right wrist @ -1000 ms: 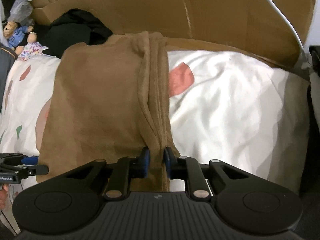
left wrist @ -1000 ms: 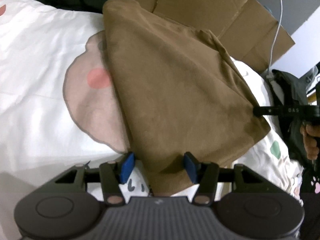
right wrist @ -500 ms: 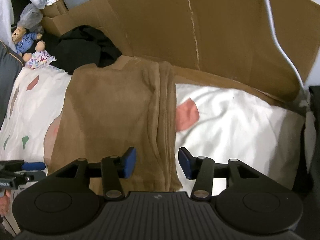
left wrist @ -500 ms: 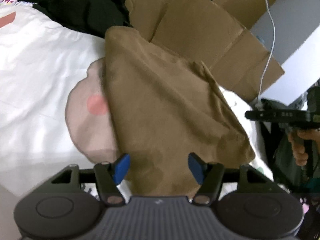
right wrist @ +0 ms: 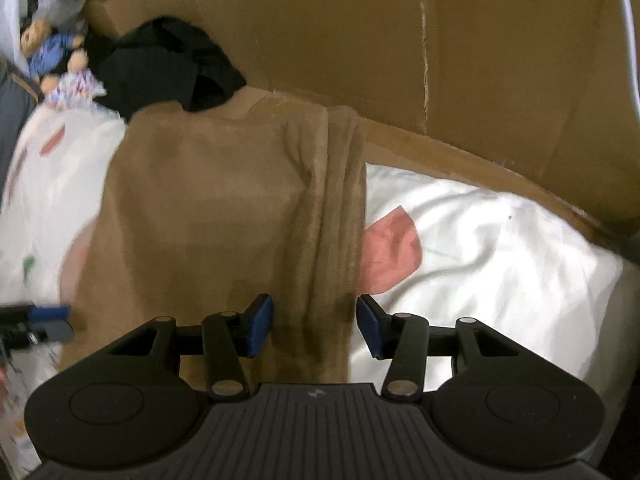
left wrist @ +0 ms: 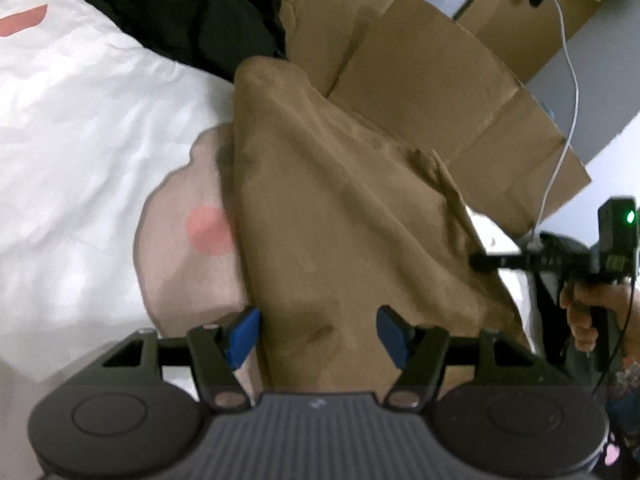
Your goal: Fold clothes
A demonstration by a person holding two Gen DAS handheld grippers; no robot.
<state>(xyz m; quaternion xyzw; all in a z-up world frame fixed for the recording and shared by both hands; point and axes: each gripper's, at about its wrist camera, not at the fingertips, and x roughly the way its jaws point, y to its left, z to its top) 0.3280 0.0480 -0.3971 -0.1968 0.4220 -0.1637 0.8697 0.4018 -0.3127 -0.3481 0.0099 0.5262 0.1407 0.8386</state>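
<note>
The brown garment (right wrist: 208, 208) lies folded on the bed (right wrist: 500, 248), spread over the white printed sheet. In the right wrist view it fills the centre and left, with its layered, ridged edge running from 12 o'clock down to 6 o'clock between the fingers. The right hand-held gripper (right wrist: 315, 324) has its jaws spread wide apart, one blue pad on each side of that edge, gripping nothing. A pink patch (right wrist: 390, 256) on the sheet shows just beside the edge at 3 o'clock.

In the left wrist view the garment (left wrist: 340, 220) runs from 12 o'clock to 6 o'clock, and the left hand-held gripper (left wrist: 318, 336) also stands wide open over its near end, holding nothing. At 3 o'clock the other gripper's tip sits by the garment's far edge, held by a hand (left wrist: 588, 308).

Cardboard (right wrist: 400, 48) stands behind the bed at 12 o'clock. Black clothing (right wrist: 168, 64) lies at 11 o'clock, touching the garment's far corner, with a doll (right wrist: 52, 52) beyond it at 10 o'clock.
</note>
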